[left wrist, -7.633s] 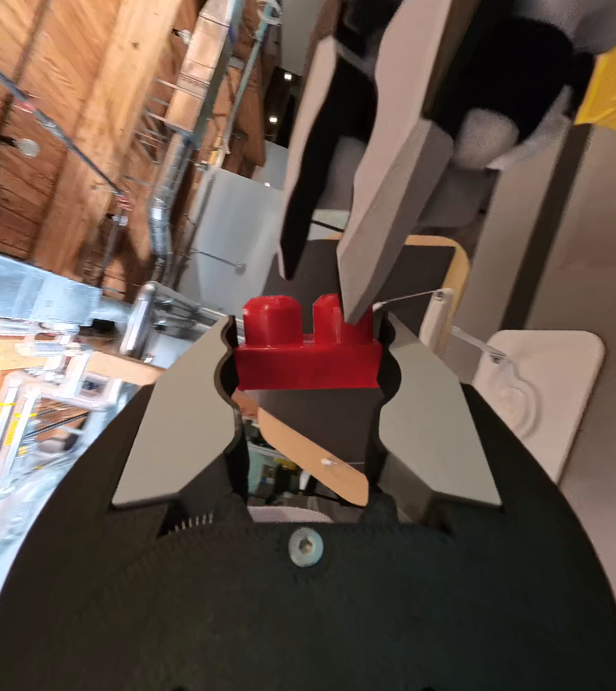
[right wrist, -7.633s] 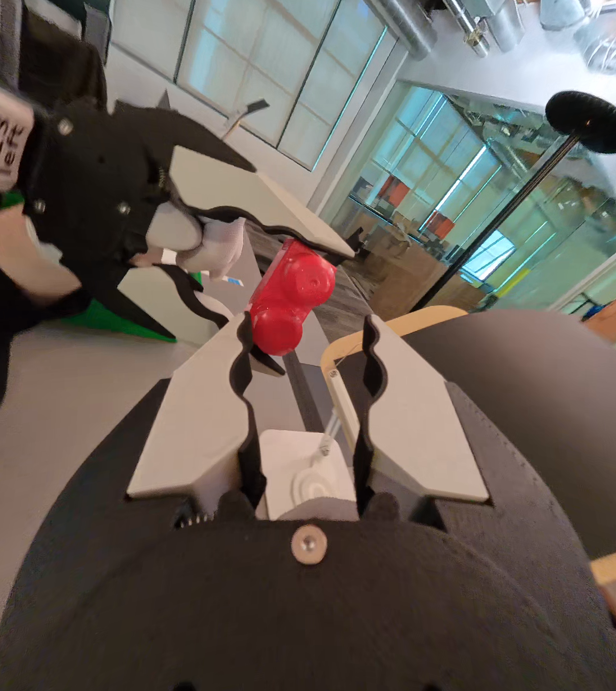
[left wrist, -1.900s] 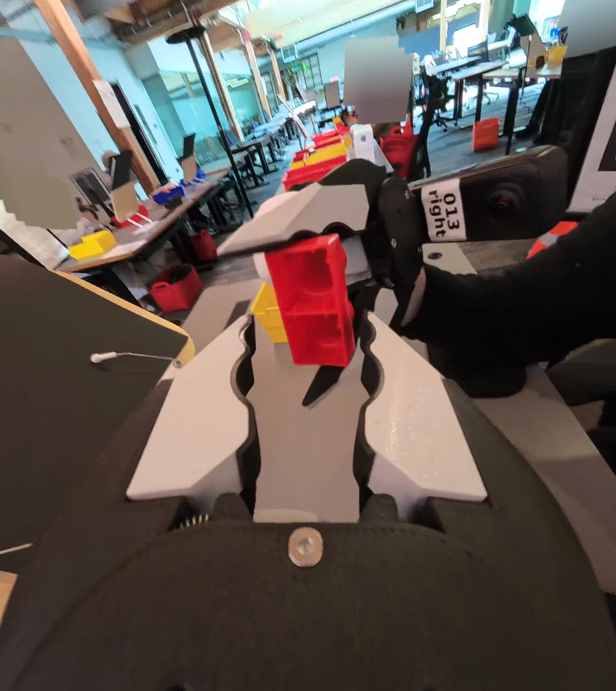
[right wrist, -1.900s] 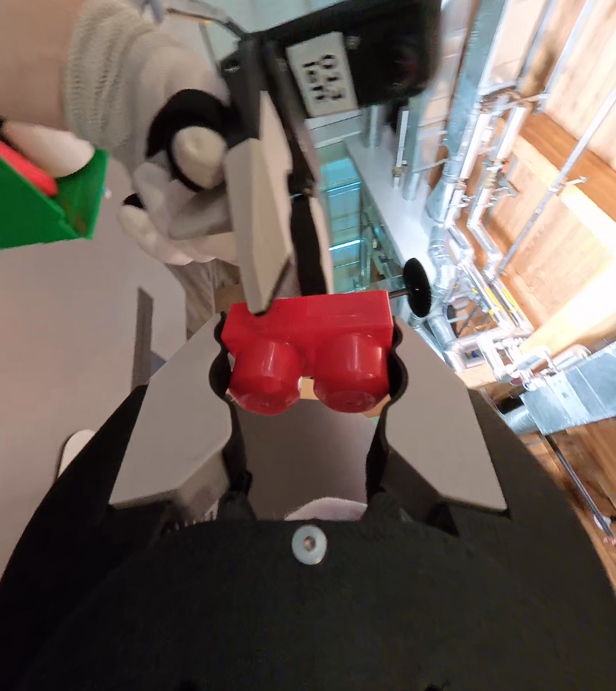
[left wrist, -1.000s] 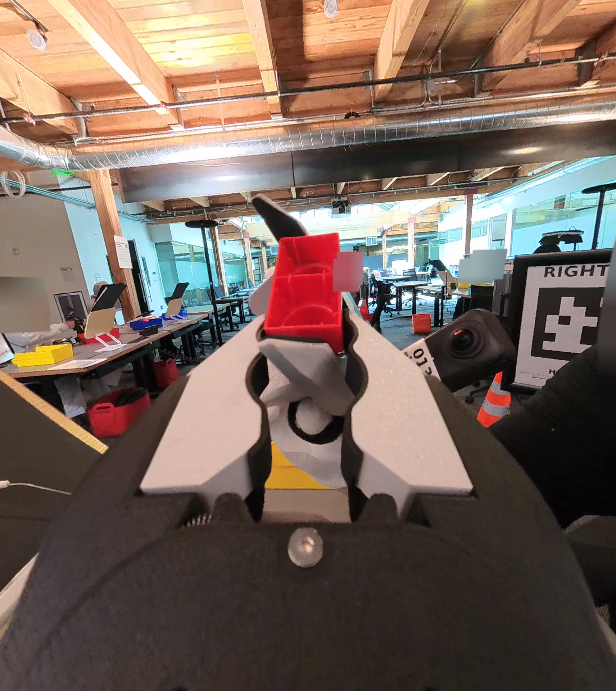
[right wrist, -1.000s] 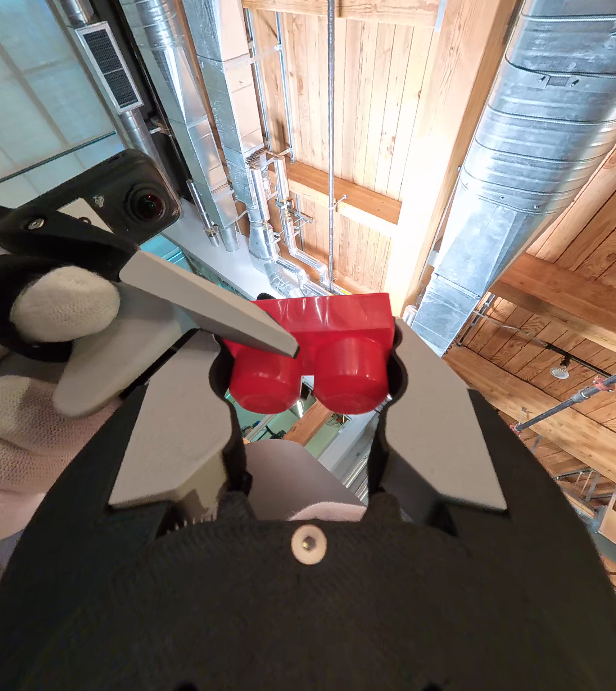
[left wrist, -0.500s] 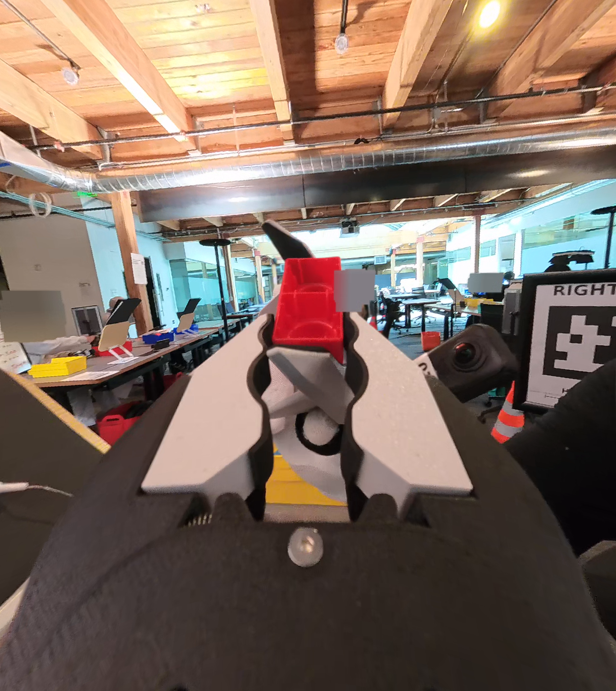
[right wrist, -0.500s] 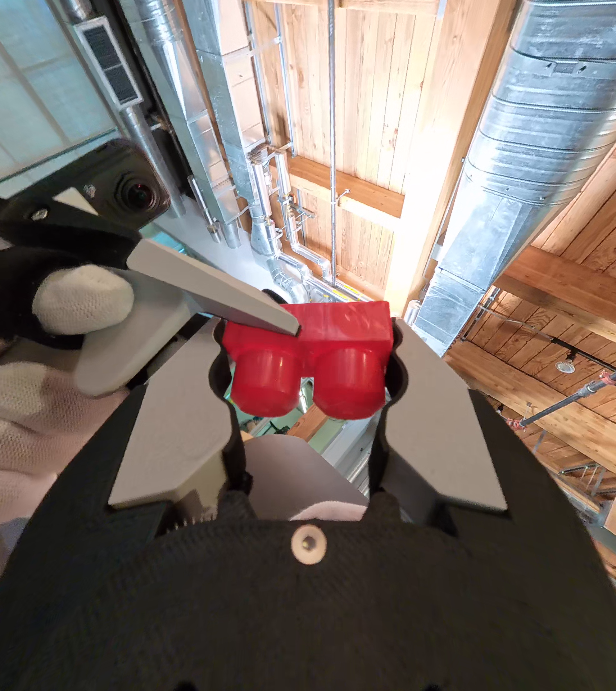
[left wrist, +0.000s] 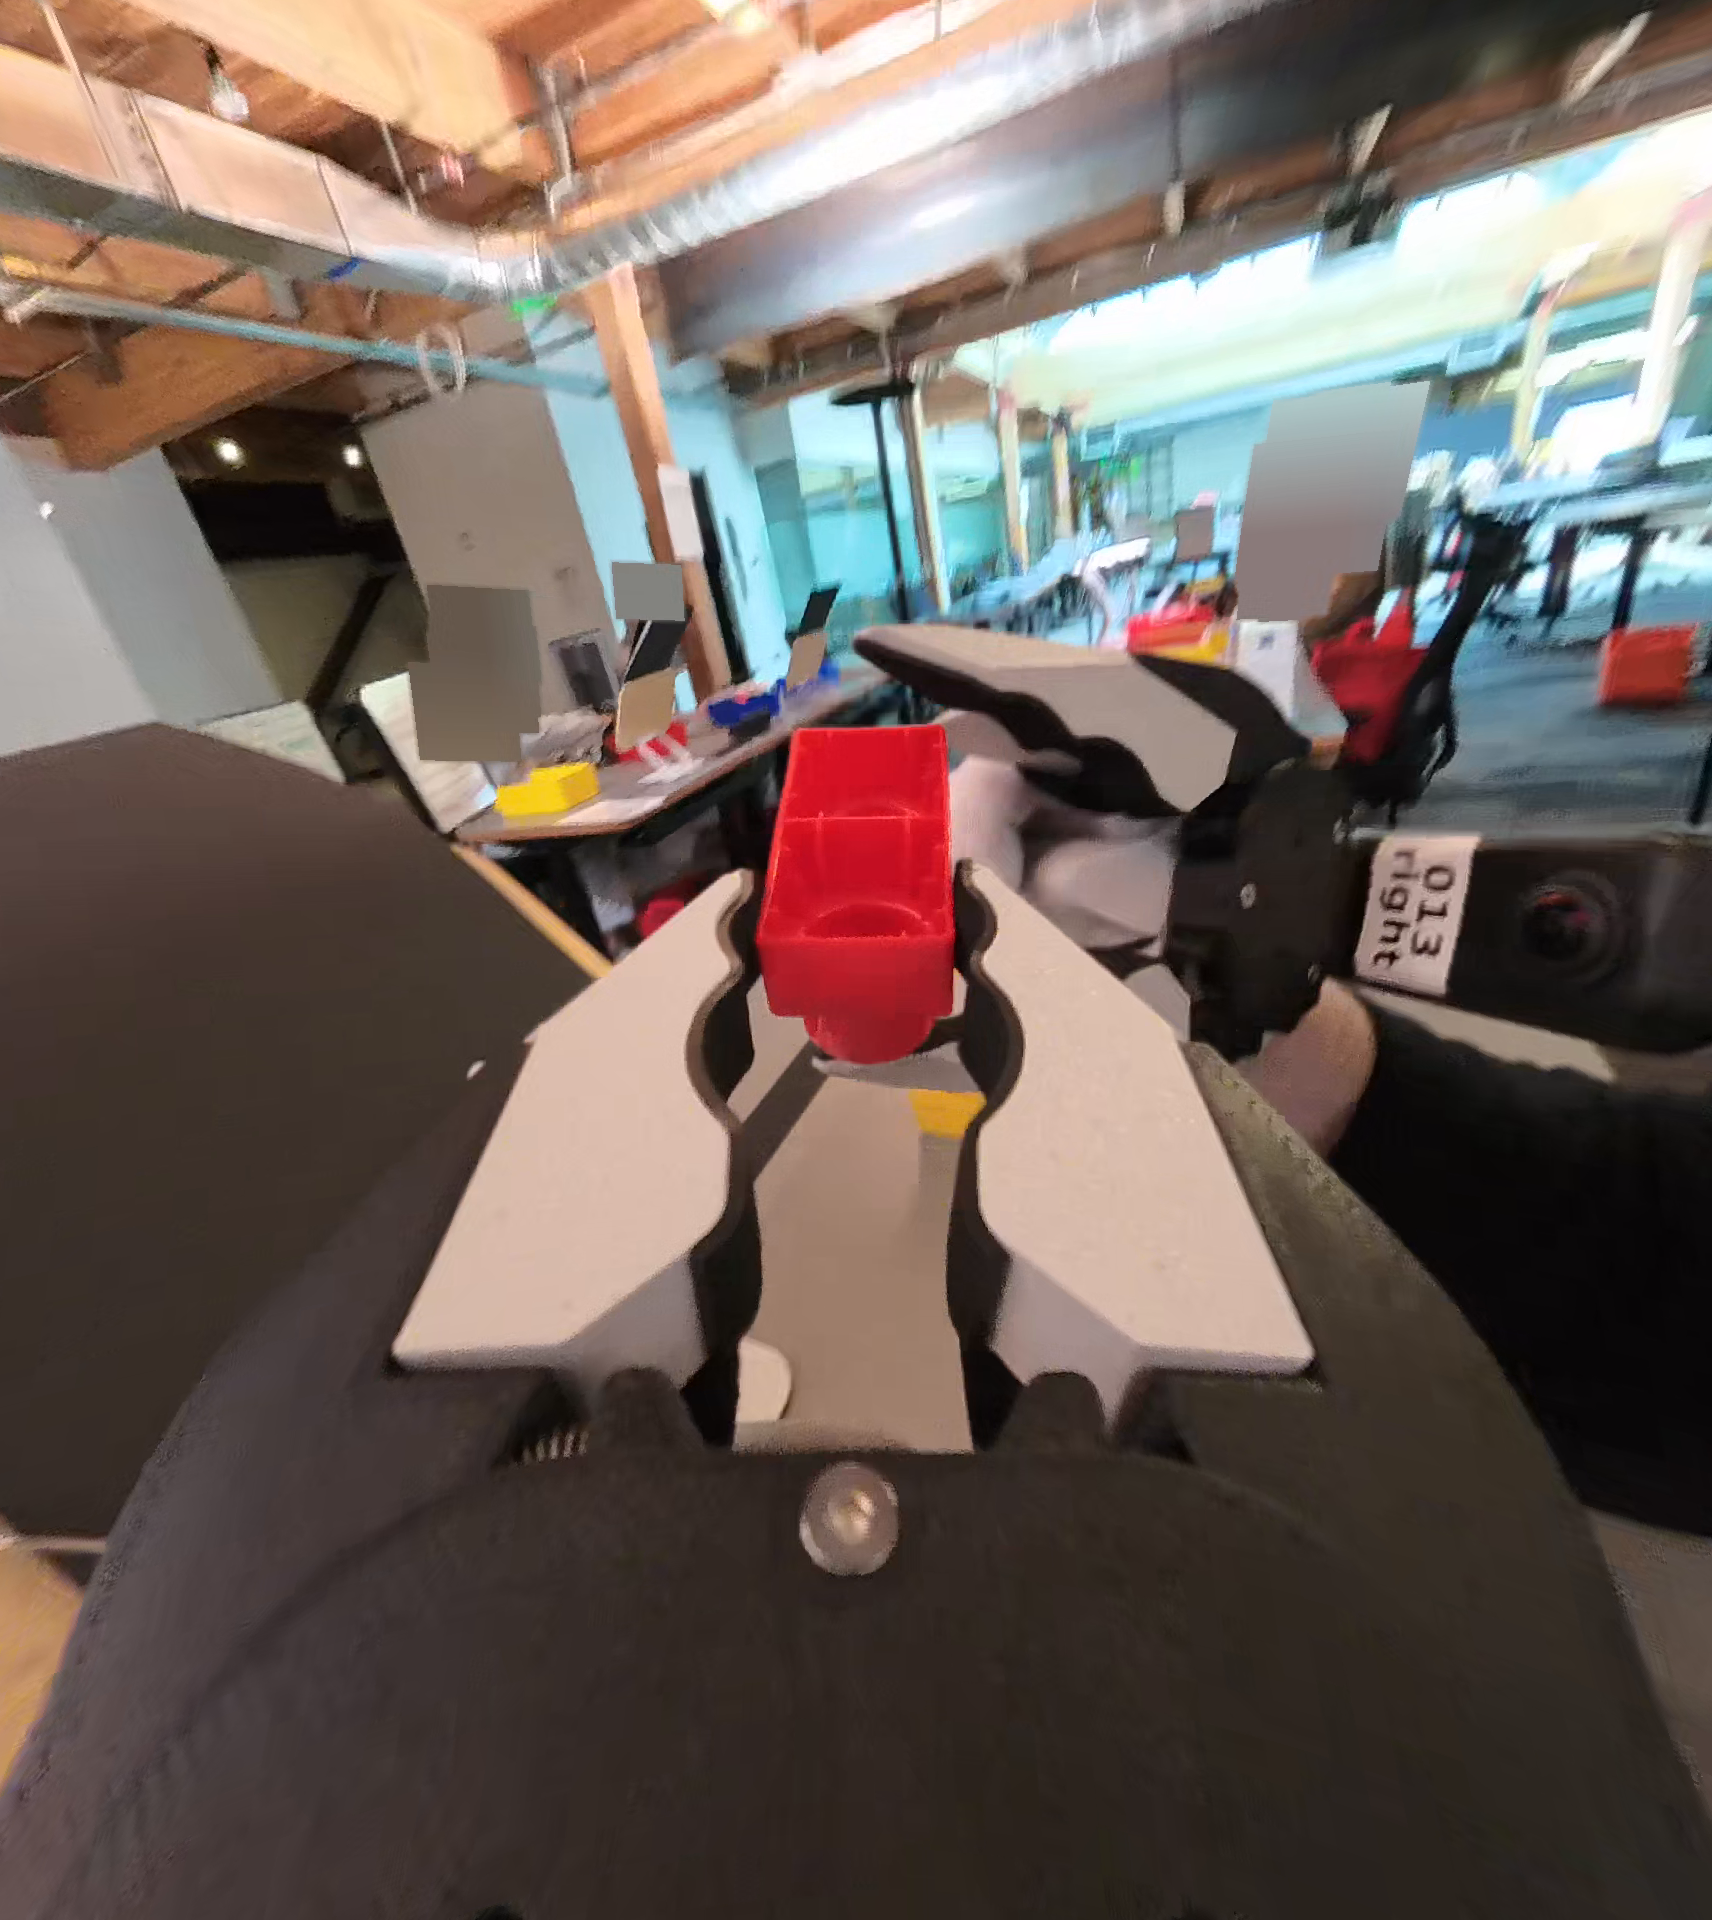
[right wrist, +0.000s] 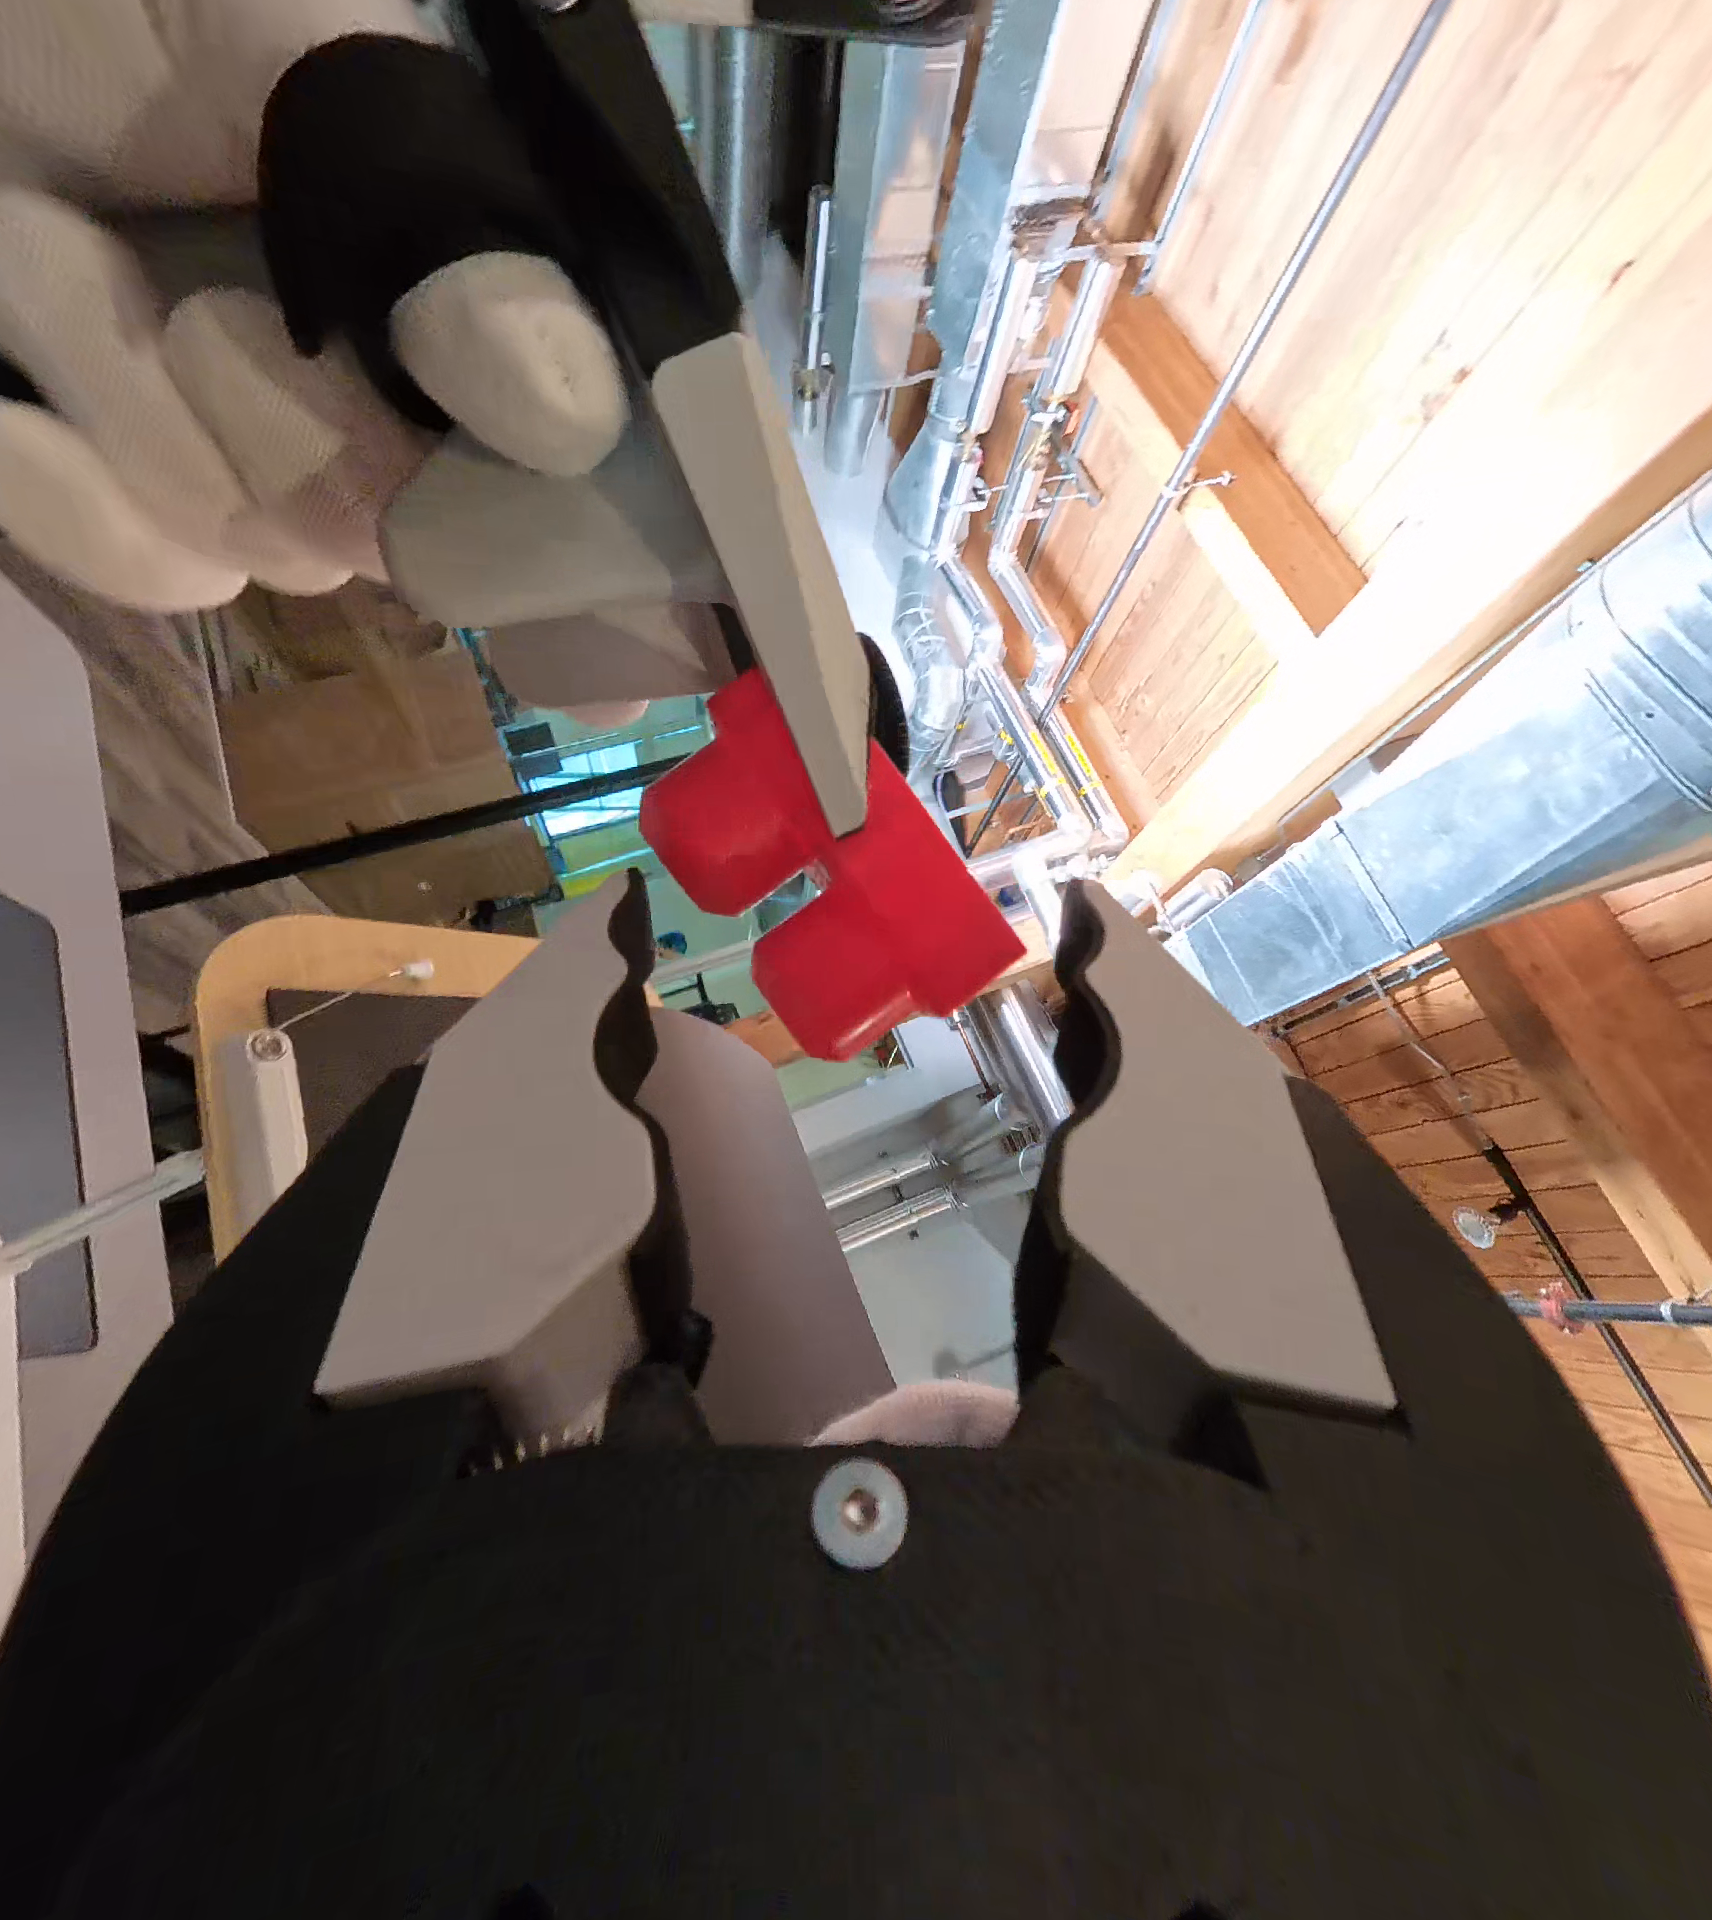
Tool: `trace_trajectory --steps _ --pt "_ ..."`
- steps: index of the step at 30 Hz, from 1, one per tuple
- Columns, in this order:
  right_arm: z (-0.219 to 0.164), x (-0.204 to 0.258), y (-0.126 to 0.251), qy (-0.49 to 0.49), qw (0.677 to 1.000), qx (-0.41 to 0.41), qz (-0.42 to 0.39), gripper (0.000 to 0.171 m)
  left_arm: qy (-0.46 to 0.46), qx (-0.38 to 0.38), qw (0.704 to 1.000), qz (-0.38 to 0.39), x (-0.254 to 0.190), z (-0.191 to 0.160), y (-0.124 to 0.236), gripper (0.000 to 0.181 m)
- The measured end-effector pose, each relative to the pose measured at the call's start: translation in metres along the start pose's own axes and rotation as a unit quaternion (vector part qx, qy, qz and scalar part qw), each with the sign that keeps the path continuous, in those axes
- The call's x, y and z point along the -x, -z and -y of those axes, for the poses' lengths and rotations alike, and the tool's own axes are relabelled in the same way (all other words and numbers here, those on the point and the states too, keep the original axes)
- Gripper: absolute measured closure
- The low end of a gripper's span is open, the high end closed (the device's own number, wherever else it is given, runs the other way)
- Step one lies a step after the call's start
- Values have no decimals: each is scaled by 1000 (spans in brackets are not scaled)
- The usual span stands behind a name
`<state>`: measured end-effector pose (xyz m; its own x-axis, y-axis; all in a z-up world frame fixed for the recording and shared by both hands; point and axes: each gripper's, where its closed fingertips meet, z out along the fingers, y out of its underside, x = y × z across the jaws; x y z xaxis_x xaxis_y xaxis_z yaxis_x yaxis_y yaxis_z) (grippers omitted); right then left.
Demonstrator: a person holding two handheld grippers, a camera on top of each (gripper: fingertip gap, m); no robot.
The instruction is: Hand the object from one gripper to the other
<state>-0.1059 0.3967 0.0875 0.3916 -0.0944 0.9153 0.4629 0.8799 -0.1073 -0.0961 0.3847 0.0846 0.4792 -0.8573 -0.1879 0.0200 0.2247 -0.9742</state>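
A red two-stud brick (left wrist: 857, 831) is clamped between the fingertips of my left gripper (left wrist: 857, 904), hollow underside facing the camera. My right gripper sits just behind and to the right of the brick; one grey finger (left wrist: 1039, 686) reaches over it without touching. In the right wrist view my right gripper (right wrist: 852, 894) is open and empty. The red brick (right wrist: 883, 935) hangs just beyond its tips, studs toward the camera, held by a finger (right wrist: 779, 582) of the left gripper. A white-gloved hand (right wrist: 208, 364) holds that gripper.
A black panel (left wrist: 156, 987) fills the left side. The right gripper's camera (left wrist: 1558, 925) and a black sleeve (left wrist: 1558, 1247) are at right. Desks with a yellow bin (left wrist: 545, 790) stand far back. A silver duct (right wrist: 1662, 779) and wooden beams run overhead. Less than 4 cm separates the two grippers' tips.
My right gripper has opened and let go of the red brick. The left gripper now holds it alone. The two grippers have drawn apart and both views have swung.
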Motion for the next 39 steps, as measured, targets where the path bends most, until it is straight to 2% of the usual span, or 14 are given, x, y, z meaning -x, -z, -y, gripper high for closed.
trace_trajectory --steps 1,5,8,12,18,20,24,27,32,36,39 --pt "1 3 -1 10 1000 2 7 99 -9 17 1000 2 -2 -2 1 146" --pt "-2 24 -7 42 998 29 45 109 -44 84 995 25 -4 -13 3 146" --pt "-10 41 -11 49 994 57 76 126 -93 152 982 56 -3 -28 4 146" --pt "-11 49 -13 35 994 55 88 128 -105 186 974 77 -1 -35 3 146" --pt "-12 45 -17 -38 995 52 77 128 -108 152 979 82 1 -26 1 144" --pt "-18 41 -18 -60 994 59 68 128 -119 137 979 93 2 -20 1 132" --pt "-29 23 -18 -147 987 58 27 128 -118 89 983 107 7 -3 6 123" --pt "-34 10 -18 -224 973 52 -13 129 -103 55 987 114 15 2 5 123" --pt "-37 3 -19 -301 950 40 -69 129 -67 -29 994 76 7 10 -9 124" --pt "-37 2 -18 -354 931 26 -91 129 -70 -24 993 97 11 -3 -25 125" --pt "-31 5 -20 -357 929 19 -90 129 -53 -58 992 104 12 0 -29 129"
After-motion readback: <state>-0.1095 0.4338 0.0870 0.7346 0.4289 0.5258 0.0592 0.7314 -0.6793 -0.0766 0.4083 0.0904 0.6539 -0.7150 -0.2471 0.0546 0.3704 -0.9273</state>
